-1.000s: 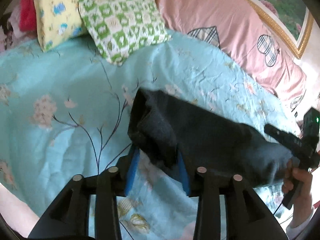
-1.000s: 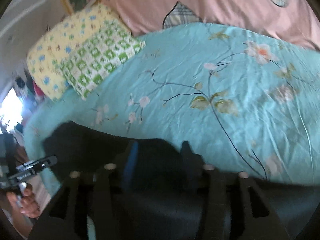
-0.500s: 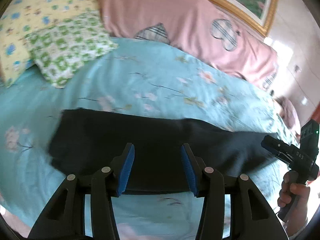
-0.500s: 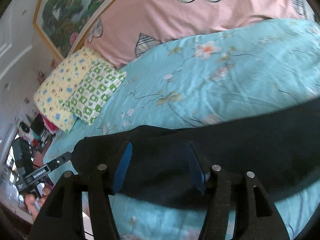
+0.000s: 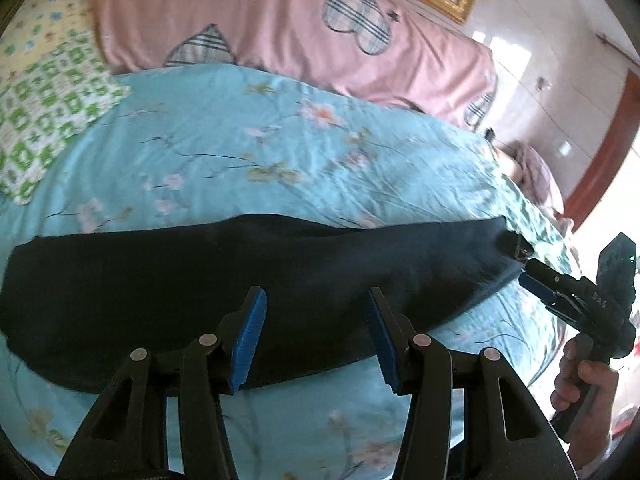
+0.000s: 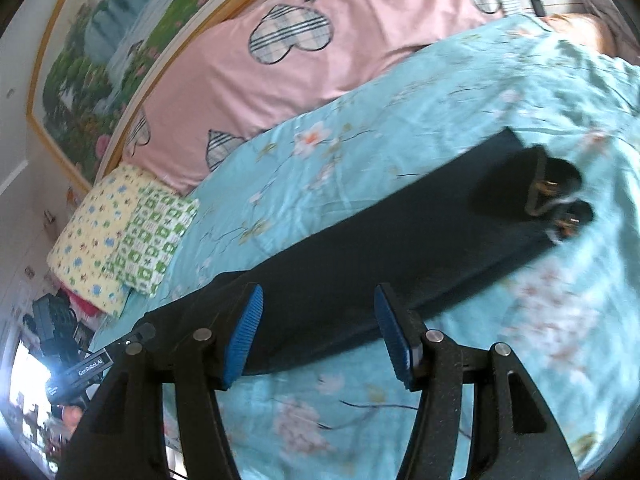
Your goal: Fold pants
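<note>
Since a second earlier, the dark navy fabric pants point(image 5: 248, 280) had gone from a bunched heap to a long flat strip across the light blue floral bedspread point(image 5: 248, 152). Both the left gripper point(image 5: 314, 338) and the right gripper point(image 6: 318, 334) stood with blue-padded fingers apart above the pants, holding nothing.

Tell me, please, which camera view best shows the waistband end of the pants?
The right wrist view: the waistband lies unobstructed, metal fasteners visible. The left wrist view shows only its corner, beside the right tongs.
</note>
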Demonstrator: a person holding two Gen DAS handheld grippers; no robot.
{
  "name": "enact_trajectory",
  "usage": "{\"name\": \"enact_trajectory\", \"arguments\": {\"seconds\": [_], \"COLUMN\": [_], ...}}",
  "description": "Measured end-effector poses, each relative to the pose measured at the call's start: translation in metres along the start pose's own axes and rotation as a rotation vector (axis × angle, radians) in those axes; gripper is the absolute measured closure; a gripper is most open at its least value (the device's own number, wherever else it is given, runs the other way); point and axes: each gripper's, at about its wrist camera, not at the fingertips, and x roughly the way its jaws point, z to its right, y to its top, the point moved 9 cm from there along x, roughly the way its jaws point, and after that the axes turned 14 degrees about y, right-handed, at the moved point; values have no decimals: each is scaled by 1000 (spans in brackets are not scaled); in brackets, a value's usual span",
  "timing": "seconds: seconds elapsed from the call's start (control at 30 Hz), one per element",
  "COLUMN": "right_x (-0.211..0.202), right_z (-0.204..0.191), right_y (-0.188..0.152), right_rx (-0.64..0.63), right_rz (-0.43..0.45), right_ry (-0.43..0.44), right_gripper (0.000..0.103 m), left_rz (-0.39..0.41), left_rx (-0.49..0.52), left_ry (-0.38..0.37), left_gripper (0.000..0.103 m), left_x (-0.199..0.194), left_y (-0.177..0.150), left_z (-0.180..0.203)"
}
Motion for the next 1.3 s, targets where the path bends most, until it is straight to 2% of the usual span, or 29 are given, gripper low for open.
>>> {"name": "enact_trajectory", "arguments": {"seconds": [0.2,0.33,0.63,1.07,1.3], "right_x": [-26,-45,-77,-61,-56], "right_z": [27,46,95,132,147], "right_y": [-1,2,9,28,45], "right_rx": [62,109,230,298,317], "right_rz": [49,104,186,186,221], "right_ry": [-44,-70,-140,-186,-206], "right_gripper": [43,36,35,35,36], "left_rz": [-14,-17,-53,-87,-152], "left_rx": [75,146,271,432,501], "left_ry": [-47,-71,-123,-183,-225], "left_gripper": [47,45,43,38,38], "left_x": [9,15,41,78,107], "left_y": [4,11,27,67,73], "left_z": [40,71,133,212,247]}}
